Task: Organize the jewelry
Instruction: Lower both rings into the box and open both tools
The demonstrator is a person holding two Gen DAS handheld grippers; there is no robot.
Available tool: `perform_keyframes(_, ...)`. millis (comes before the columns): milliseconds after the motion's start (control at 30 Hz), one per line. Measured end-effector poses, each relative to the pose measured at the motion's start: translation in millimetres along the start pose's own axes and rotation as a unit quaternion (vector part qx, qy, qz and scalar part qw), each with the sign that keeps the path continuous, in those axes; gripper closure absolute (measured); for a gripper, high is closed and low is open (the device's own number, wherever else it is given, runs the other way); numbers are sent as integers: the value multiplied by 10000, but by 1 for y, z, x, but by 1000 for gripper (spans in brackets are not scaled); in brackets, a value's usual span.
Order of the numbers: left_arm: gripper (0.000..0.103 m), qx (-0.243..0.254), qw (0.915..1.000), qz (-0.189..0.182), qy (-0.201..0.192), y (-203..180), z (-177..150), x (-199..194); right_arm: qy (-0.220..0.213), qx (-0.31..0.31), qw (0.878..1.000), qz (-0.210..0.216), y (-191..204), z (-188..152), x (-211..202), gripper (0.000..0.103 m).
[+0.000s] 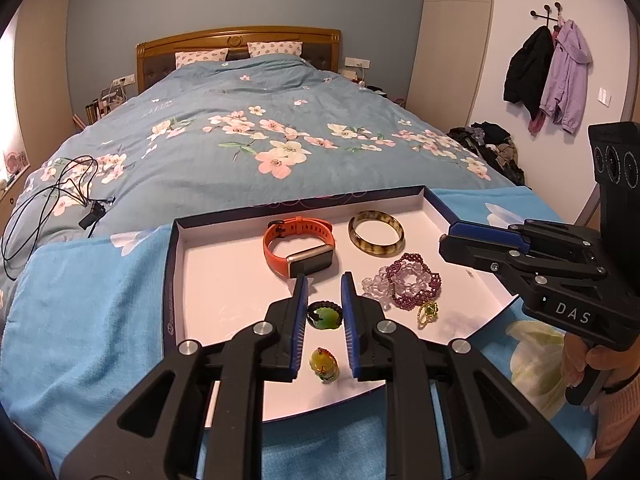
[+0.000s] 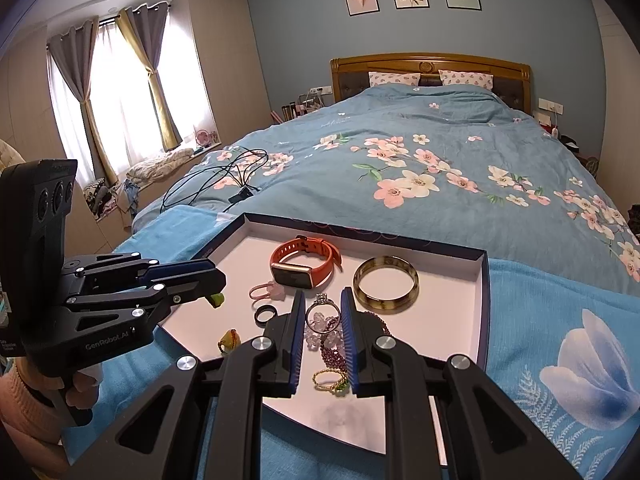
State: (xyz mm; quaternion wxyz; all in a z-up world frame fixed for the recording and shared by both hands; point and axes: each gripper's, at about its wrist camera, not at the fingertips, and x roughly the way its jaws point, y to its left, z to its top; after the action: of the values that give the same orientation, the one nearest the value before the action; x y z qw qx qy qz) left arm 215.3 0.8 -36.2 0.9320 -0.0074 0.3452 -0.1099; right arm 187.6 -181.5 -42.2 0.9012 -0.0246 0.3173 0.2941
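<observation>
A shallow white-floored tray (image 1: 178, 280) with dark blue walls lies on a light blue towel (image 1: 88, 304) at the foot of a bed with a floral duvet (image 1: 240, 148).

In the left wrist view the left gripper (image 1: 325, 280) sits lower centre, fingers spread with nothing between them, framing a dark ring with a green stone (image 1: 325, 315); a yellow-green ring (image 1: 324, 364) lies just below it. Directly above the fingertips is the orange watch (image 1: 300, 250), close to the left fingertip. Right of it lies the mottled bangle (image 1: 376, 233), and below that the purple bead bracelet (image 1: 414, 286) overlapping clear beads (image 1: 374, 286), with a small yellow-green beaded ring (image 1: 427, 312) beside them.

The right gripper (image 1: 446, 240) enters from the right edge over the tray's right wall; from this side view I cannot tell its gap. In the right wrist view its fingers (image 2: 296, 320) stand apart, holding nothing, above a silver ring (image 2: 322, 312), with the bracelets partly hidden behind the fingers.

The tray's left half is mostly bare floor. A black cable (image 1: 52, 196) lies on the duvet at middle left, well apart from the tray.
</observation>
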Motion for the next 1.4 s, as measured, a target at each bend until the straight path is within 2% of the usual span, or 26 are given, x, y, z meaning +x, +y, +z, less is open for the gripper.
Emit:
perform_keyframes(567, 86, -49, 9998, 94, 150, 5, 3, 18, 175, 59, 9998, -41, -5, 3, 12, 87)
perform_keyframes(1167, 85, -255, 9975, 244, 617, 15, -4, 62, 747, 103, 9969, -235, -9, -5, 47, 87)
perform_keyframes(1267, 83, -266, 9973, 263, 630, 16, -4, 65, 738, 128, 9967, -324, -11, -6, 47, 86)
perform_keyframes(1367, 71, -264, 9974, 277, 605, 15, -5, 63, 701, 151, 9968, -343, -12, -6, 44, 86)
perform_keyframes(1400, 70, -266, 9975, 278, 597, 15, -5, 62, 672, 163, 9970, -350, -13, -6, 42, 84)
